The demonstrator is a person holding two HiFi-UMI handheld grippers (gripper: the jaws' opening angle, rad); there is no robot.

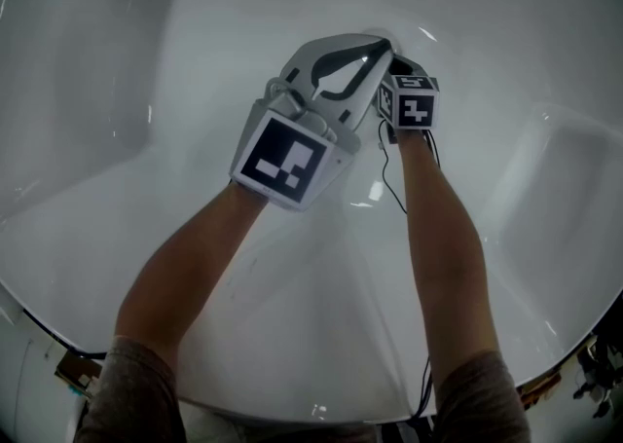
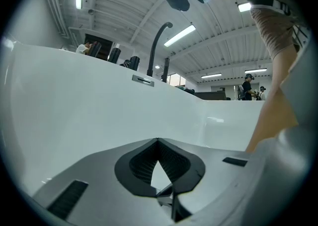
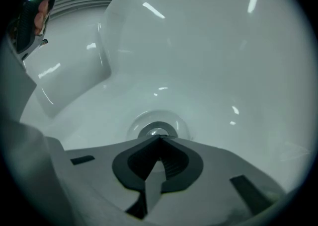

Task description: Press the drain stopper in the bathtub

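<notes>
The right gripper (image 3: pixel 159 140) has its jaws closed, the dark ribbed pads meeting in a point with nothing between them. Just past that point lies the round chrome drain stopper (image 3: pixel 153 131), its near edge covered by the jaw tips; whether they touch it cannot be told. The stopper sits in a shallow dished recess (image 3: pixel 180 121) in the floor of the white bathtub (image 3: pixel 213 46). Up and left of the stopper the tub wall steps into a rounded ledge (image 3: pixel 74 76). Far up and left of the stopper, at the picture's edge, is a shiny curved metal piece (image 3: pixel 29 16), too distorted to name.
</notes>
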